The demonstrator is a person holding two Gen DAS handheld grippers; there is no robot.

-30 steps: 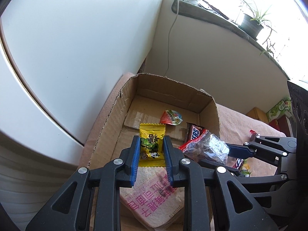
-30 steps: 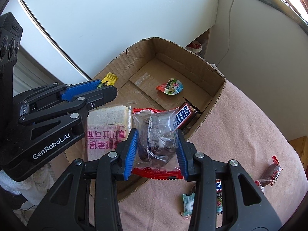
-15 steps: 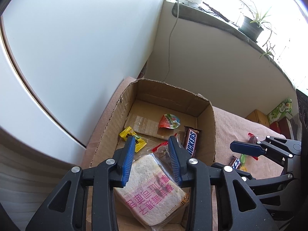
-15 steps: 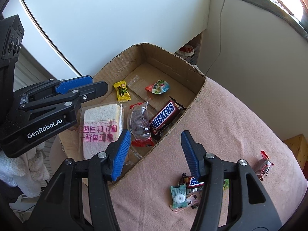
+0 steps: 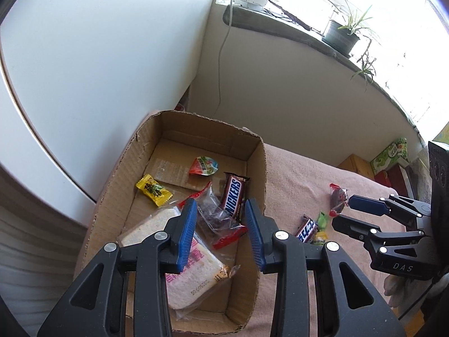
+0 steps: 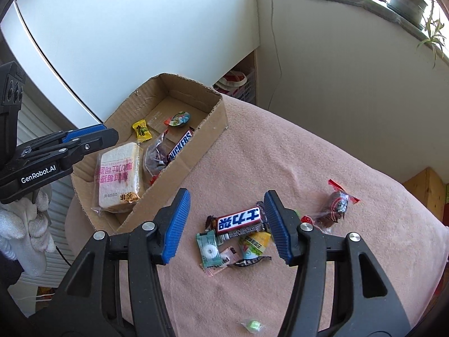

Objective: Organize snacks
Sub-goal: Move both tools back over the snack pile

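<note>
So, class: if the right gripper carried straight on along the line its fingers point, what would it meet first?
Most likely the small heap of wrapped snacks on the pink cloth, probably the blue-labelled chocolate bar lying between the right gripper and its open fingers. Depth is uncertain in this fisheye view.

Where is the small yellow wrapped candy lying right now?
The small yellow wrapped candy lies on the floor of the open cardboard box, near its left wall in the left wrist view, just beyond the wrapped white bread slice and left of the red-rimmed jelly cup.
</note>
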